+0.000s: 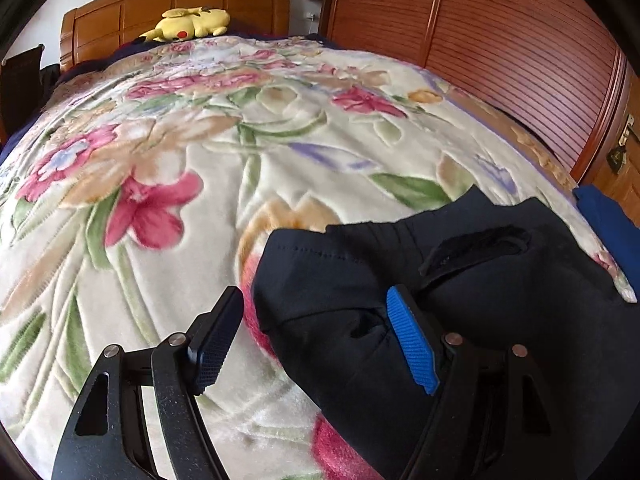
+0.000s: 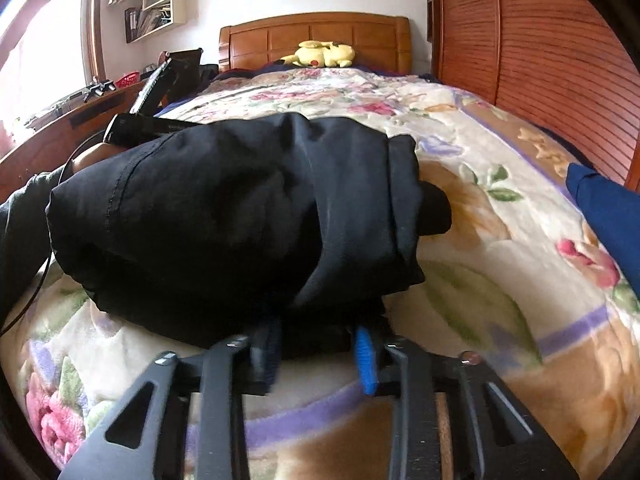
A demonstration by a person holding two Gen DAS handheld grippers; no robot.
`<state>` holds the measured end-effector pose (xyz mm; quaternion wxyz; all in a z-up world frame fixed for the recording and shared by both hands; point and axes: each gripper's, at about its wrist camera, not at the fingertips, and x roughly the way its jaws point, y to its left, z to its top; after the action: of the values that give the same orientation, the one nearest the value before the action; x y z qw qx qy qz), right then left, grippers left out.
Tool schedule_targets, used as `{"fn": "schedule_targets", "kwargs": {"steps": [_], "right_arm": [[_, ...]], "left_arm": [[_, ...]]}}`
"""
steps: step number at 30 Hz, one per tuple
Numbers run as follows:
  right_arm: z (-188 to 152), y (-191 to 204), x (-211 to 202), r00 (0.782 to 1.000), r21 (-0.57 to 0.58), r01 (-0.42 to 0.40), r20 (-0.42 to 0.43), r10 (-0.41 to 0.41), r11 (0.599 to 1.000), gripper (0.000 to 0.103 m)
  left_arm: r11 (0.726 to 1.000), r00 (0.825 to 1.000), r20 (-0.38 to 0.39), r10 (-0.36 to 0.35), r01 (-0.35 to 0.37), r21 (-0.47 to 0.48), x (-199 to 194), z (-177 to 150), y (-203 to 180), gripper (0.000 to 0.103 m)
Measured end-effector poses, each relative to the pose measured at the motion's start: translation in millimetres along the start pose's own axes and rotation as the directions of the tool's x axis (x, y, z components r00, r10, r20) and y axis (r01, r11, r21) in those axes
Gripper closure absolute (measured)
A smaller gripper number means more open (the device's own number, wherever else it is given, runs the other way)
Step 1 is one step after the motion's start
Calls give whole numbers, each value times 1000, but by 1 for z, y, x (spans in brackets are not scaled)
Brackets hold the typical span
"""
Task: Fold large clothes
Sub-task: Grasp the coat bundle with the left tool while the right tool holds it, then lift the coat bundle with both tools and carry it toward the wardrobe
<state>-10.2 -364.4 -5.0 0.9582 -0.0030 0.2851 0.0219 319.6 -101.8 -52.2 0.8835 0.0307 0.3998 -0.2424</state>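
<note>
A big bed (image 1: 200,160) fills the room, with a soft cream blanket (image 2: 500,280) full of pink flowers and green leaves. At the far end is a brown wooden headboard (image 2: 316,36), and a yellow plush toy (image 1: 192,22) lies in front of it. Brown wooden slatted doors (image 1: 500,48) run along the right side of the bed. A blue cloth (image 2: 608,216) lies at the bed's right edge.

The black folded garment (image 2: 240,216) sits in a thick, puffy bundle on the blanket near the foot of the bed, closer to the right edge than to the left.

The right tongs (image 2: 320,354) are at the near edge of the bundle. They are narrow, and a small piece of the black cloth is between the two pads. It looks pinched, though the picture is blurry there.

The left tongs (image 1: 316,336) are spread wide at the bundle's left edge. One blue pad (image 1: 412,344) rests on top of the black cloth, and the other dark pad (image 1: 216,340) hangs over the blanket just beside it. They are not squeezing anything.

The garment looks dark and smooth, with a stitched seam near its left edge and soft rolls of cloth on its right side.
</note>
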Motion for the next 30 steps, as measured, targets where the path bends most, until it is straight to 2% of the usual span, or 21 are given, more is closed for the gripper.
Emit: {"fn": "schedule_targets", "kwargs": {"steps": [1,5,8,10,13,18,25,30], "right_arm": [[0,0,-2,1000,5,5,12,-5,1000,86],[2,-5,-10,998,34,24,62,-26,999,93],[1,-10,-15,995,53,47,85,-52,997,94],[1,-14,-16,993,64,68,96,-74,996,94],[0,-16,-18,989,81,89,110,-98,993,95],[2,-21,-29,983,95,100,145,-113,990,95],[-6,-23,-44,978,91,88,179,-103,992,96],[-2,-36,-59,970,78,97,218,-112,992,96]], "left_arm": [[1000,1000,-6,-9,9,3,1,-1,-2,37],[1000,999,-38,-18,19,25,4,-1,-10,47],[999,999,-47,-12,14,52,1,-2,-18,62],[997,999,-40,2,1,75,-5,-4,-25,76],[996,999,-26,22,-19,89,-14,-6,-32,84],[993,997,43,57,-61,103,-43,-9,-44,90],[984,987,127,97,-114,134,-86,0,-73,92],[977,982,149,115,-139,162,-108,7,-99,93]]}}
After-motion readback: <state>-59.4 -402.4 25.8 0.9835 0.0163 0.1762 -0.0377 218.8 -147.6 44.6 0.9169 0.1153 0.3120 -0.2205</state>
